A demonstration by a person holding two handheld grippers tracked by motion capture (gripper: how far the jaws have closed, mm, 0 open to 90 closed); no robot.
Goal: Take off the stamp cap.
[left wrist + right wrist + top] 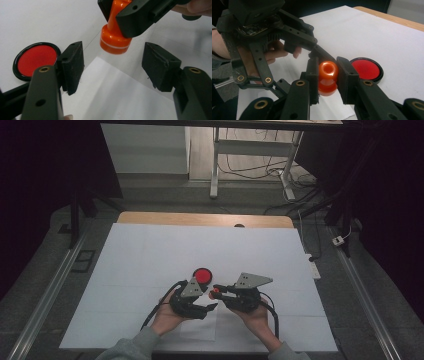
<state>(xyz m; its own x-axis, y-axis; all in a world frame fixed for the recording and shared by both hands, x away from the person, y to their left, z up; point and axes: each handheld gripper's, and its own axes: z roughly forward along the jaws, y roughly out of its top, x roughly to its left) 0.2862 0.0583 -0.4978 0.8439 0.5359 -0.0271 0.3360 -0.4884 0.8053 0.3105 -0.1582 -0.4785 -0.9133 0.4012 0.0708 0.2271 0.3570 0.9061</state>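
An orange stamp (328,75) with a round knob handle hangs just above the white sheet, and my right gripper (328,68) is shut on its handle. In the high view the stamp (213,294) sits between the two hands near the table's front. My left gripper (113,58) stands open right below and in front of the stamp (115,40), with nothing between its pads and its jaws not touching the stamp. A round red ink pad (202,275) in a black rim lies on the sheet just beyond the grippers, to the left in the left gripper view (35,60).
A large white sheet (150,255) covers most of the wooden table (150,217). A smaller piece of white paper (120,97) lies under the grippers. Desk legs and cables stand on the floor beyond the far edge.
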